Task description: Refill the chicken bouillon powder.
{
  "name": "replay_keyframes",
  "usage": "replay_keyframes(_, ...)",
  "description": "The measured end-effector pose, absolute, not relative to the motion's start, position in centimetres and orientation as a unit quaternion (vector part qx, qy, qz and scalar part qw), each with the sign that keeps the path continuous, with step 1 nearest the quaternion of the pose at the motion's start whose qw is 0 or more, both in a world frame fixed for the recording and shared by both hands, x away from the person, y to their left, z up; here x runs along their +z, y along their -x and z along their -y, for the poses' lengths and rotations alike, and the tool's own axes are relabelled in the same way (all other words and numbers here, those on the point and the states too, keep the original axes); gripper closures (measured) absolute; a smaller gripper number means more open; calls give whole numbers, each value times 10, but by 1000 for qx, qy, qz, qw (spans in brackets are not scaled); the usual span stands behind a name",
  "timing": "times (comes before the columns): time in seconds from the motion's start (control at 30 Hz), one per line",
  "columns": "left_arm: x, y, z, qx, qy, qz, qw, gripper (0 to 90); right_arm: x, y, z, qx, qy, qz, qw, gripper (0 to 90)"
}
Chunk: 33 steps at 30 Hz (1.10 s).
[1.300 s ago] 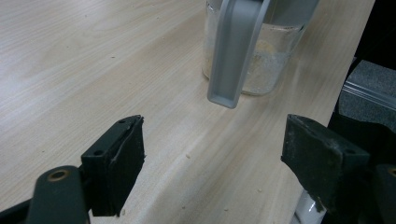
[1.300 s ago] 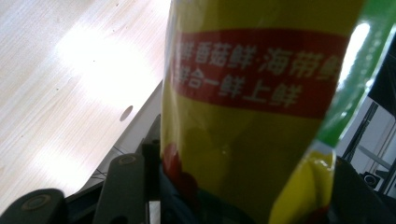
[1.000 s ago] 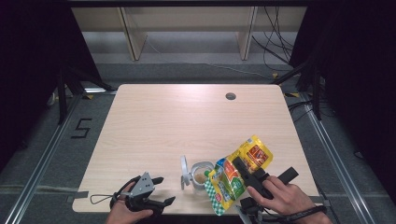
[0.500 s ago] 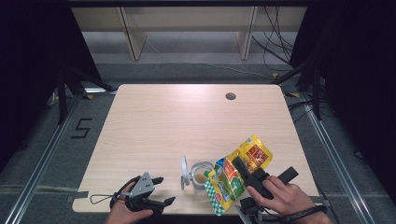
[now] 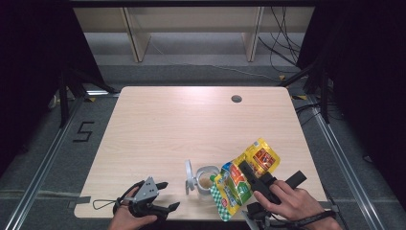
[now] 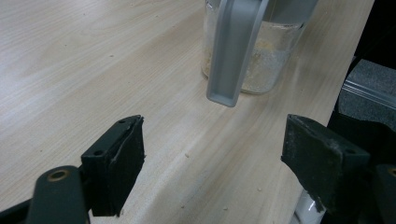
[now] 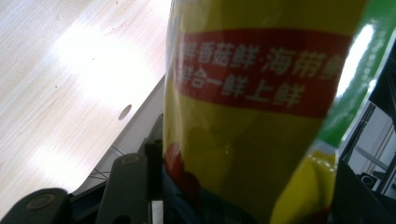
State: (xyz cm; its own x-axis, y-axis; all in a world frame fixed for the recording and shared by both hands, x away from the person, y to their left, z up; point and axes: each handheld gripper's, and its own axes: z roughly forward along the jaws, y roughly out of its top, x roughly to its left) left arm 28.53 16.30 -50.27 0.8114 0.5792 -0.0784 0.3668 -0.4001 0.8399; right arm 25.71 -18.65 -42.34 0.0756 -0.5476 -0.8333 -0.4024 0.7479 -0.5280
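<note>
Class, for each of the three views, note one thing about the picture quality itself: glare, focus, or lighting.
High view: the table is evenly lit while the surroundings fall into darkness. Left gripper view: the glass jar and its grey handle look slightly soft, the black pads sharper. Right gripper view: the yellow bag is close and blurred, with bright glare on the tabletop behind.

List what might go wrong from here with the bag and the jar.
1. The yellow bag is tilted over the glass jar, held by the right gripper; powder could miss the mouth. Crumbs already lie on the table.
2. The jar sits near the table's front edge, and the left gripper stands open, not steadying it; a nudge might tip it.
</note>
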Motion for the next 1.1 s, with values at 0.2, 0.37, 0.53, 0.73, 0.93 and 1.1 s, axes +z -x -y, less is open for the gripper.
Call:
replay_keyframes(0.2,-502,-286,-165,113,-834,-283,460,207,-421,-257,186,-60,350,-677,644,532)
replay_keyframes(0.37,-500,-287,-166,118,-841,-270,454,207,-421,-257,186,-57,351,-674,647,532)
replay_keyframes(0.53,-500,-287,-166,118,-841,-270,454,207,-421,-258,186,-58,351,-677,644,532)
replay_keyframes(0.73,-501,-286,-165,115,-834,-282,459,207,-420,-258,187,-58,357,-676,642,532)
replay_keyframes(0.93,-502,-286,-164,118,-831,-283,464,207,-421,-256,188,-56,352,-674,647,533)
replay_keyframes(1.1,-500,-287,-166,118,-841,-269,454,207,-420,-257,187,-56,354,-672,648,533)
